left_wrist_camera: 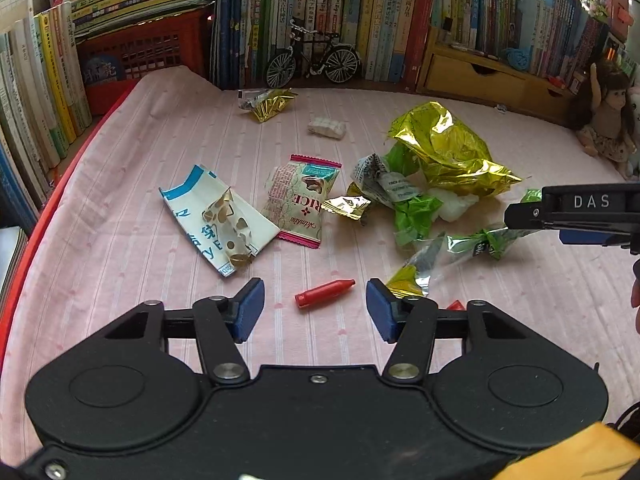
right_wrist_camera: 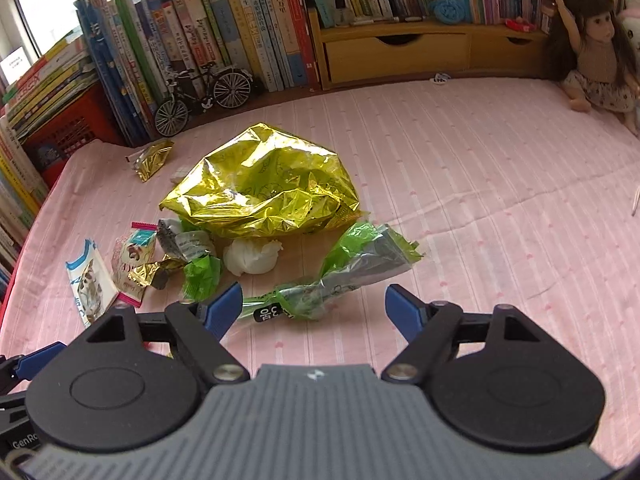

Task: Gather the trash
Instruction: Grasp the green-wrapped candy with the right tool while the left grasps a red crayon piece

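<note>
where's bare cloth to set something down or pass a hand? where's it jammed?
Free: the pink cloth right of the big gold foil bag, up to the doll; also the near-left strip before the blue-white wrapper. Crowded: the middle, where the rice cracker wrapper, green wrappers and tissue wad cluster. A red crayon lies before the open left gripper.

A: Where is open room on the desk (right_wrist_camera: 480, 184)?
B: The whole right side, up to the doll (right_wrist_camera: 592, 52).
A: And the left?
B: Crowded. Wrappers lie around the gold foil bag (right_wrist_camera: 260, 188); books (left_wrist_camera: 36, 92) and a red crate (left_wrist_camera: 132, 52) wall the edge.
</note>
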A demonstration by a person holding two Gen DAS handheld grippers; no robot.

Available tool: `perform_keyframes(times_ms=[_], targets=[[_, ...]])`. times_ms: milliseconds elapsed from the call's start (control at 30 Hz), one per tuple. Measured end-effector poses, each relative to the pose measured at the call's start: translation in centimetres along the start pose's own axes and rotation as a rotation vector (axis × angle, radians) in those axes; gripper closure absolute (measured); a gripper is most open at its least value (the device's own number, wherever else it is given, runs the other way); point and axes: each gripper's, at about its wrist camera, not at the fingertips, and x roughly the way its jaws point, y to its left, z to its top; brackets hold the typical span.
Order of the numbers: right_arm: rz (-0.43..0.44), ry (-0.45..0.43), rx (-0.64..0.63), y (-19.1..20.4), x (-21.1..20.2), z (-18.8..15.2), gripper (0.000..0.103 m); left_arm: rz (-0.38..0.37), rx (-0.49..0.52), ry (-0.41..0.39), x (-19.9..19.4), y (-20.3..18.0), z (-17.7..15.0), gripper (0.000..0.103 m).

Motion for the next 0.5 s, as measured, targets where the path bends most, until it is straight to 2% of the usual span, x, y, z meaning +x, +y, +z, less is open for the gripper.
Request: perform_keyframes(times_ms=[67,300,333,367,400,433,467,500], targets=[[0.006,0.031,0.031,-0.1,1.3,0.2,0.021,0.002,0.023,0.009,1.1,-0.1,0.2,0.056],[0.015,0.1,0.075,0.4,4.4,0.4,0.026,-0.016,0.101,0.039,3.8,-1.1,-0.1,0.058],[0.013,0.113,0.075,0.5,4.9,0.4,0.03,-0.022,0.107,0.072,4.5,-1.2,-0.3,0.061],[0.01,0.127,0.077,0.6,5.4,0.3,0.035,-0.021,0.114,0.063,4.7,-1.4,-0.6,0.064],[-0.001,0.127,0.077,0.7,5.7,0.2,0.036,-0.023,0.131,0.06,4.7,-1.6,-0.7,0.073],[-0.008,0.118,0.067,0.8,5.7,0.2,0.048,-0.03,0.144,0.059,4.7,-1.8,-0.7,0.077],[-0.014,0.122,0.061,0.9,5.7,0.3,0.05,-0.048,0.146,0.071,4.7,-1.9,-0.6,0.087],[-0.005,0.12,0.059,1.0,5.7,0.3,0.051,-0.064,0.135,0.078,4.7,-1.9,-0.5,0.092]])
